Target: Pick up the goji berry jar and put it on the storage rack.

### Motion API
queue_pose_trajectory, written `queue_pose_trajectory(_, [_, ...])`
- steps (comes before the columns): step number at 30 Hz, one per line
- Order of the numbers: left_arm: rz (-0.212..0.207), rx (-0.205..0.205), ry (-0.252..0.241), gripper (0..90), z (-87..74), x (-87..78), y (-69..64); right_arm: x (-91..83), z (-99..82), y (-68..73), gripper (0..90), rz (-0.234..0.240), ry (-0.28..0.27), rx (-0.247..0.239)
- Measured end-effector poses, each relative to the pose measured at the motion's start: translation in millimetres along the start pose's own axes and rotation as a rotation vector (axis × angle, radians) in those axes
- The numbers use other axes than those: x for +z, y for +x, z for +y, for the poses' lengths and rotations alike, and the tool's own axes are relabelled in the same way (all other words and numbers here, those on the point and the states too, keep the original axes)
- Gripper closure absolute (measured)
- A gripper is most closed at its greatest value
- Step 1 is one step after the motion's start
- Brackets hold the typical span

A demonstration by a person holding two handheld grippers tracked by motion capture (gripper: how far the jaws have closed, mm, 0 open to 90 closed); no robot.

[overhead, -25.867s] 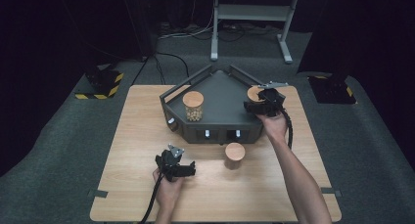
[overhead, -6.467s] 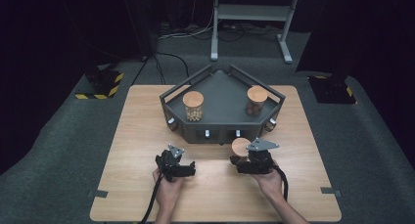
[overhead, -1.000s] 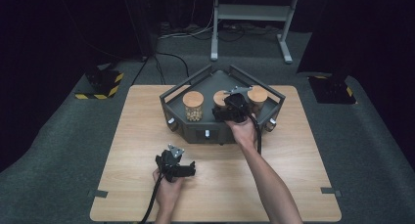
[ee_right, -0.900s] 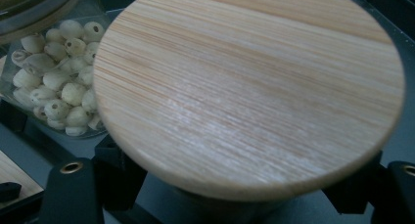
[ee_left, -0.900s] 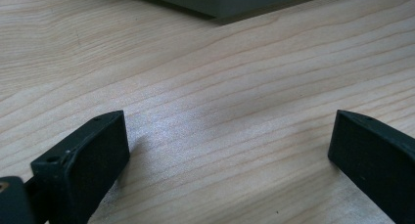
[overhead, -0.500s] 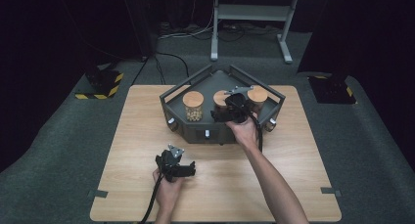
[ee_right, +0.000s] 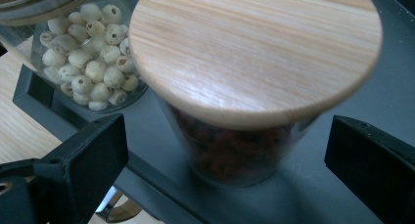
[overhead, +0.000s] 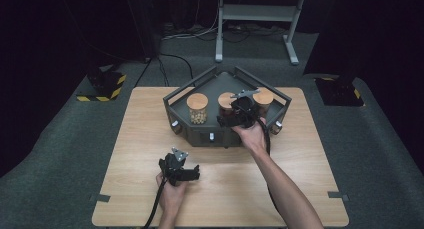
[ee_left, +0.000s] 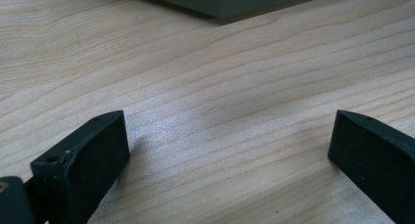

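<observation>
Over the dark tray (overhead: 280, 100) on the worktop (overhead: 125, 139), our right tool (ee_right: 225, 150) has just spread its jaws off the wood-lidded jar of reddish bits (ee_right: 235, 111), leaving it standing beside the lotus-seed jar (ee_right: 93, 62), so we judge it placed; our left tool (ee_left: 227, 150) rests open and empty.

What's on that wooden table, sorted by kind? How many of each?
Jars with wooden lids: 3 (pale beads, dark reddish filling, one at the right)
Dark tray holding them: 1
Hand-held grippers: 2 (left gripper, right gripper)
Total: 6
</observation>
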State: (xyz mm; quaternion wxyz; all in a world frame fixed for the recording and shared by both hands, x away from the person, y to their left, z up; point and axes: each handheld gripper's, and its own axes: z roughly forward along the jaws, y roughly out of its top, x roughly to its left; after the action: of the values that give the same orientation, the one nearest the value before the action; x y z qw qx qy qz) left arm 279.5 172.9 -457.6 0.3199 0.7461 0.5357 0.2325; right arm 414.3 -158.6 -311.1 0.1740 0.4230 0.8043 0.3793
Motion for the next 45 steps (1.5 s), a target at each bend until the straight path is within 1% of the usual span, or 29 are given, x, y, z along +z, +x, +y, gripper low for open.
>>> queue_pose_trajectory(2, [0.0, 0.001, 0.001, 1.5, 0.1, 0.0, 0.1, -0.4, -2.7, -3.4, 1.1, 0.015, -0.002, -0.002])
queue_pose_trajectory(4, [0.0, 0.001, 0.0, 1.5, 0.1, 0.0, 0.0, -1.1, -4.9, -4.2, 1.1, 0.019, -0.004, -0.01])
queue_pose_trajectory(13, [0.0, 0.0, 0.0, 1.5, 0.0, 0.0, 0.0, -12.0, -11.8, -10.9, 1.4, 0.034, -0.016, -0.004])
queue_pose_trajectory(20, [0.0, 0.0, 0.0, 1.5, 0.1, 0.0, 0.1, -26.4, -22.3, -16.1, 1.8, 0.041, -0.051, -0.008])
queue_pose_trajectory(22, [0.0, 0.0, 0.0, 1.5, 0.1, 0.0, 0.1, -31.2, -25.2, -18.9, 1.8, 0.051, -0.058, -0.005])
queue_pose_trajectory(27, [0.0, 0.001, 0.0, 1.5, 0.0, 0.0, 0.0, -39.9, -31.5, -24.7, 1.9, 0.051, -0.073, 0.0])
queue_pose_trajectory(37, [0.0, 0.0, 0.0, 1.5, 0.0, 0.1, 0.0, -57.2, -45.8, -42.1, 2.4, 0.055, -0.097, 0.023])
queue_pose_trajectory(40, [0.0, 0.001, 0.0, 1.5, 0.0, 0.1, 0.1, -59.7, -47.5, -44.4, 2.4, 0.052, -0.098, 0.027])
queue_pose_trajectory(41, [0.0, 0.0, 0.0, 1.5, 0.0, 0.1, 0.0, -63.6, -50.9, -48.0, 2.5, 0.048, -0.104, 0.034])
queue_pose_trajectory(45, [0.0, 0.0, 0.0, 1.5, 0.0, 0.1, 0.0, -69.1, -55.7, -53.5, 2.8, 0.041, -0.115, 0.045])
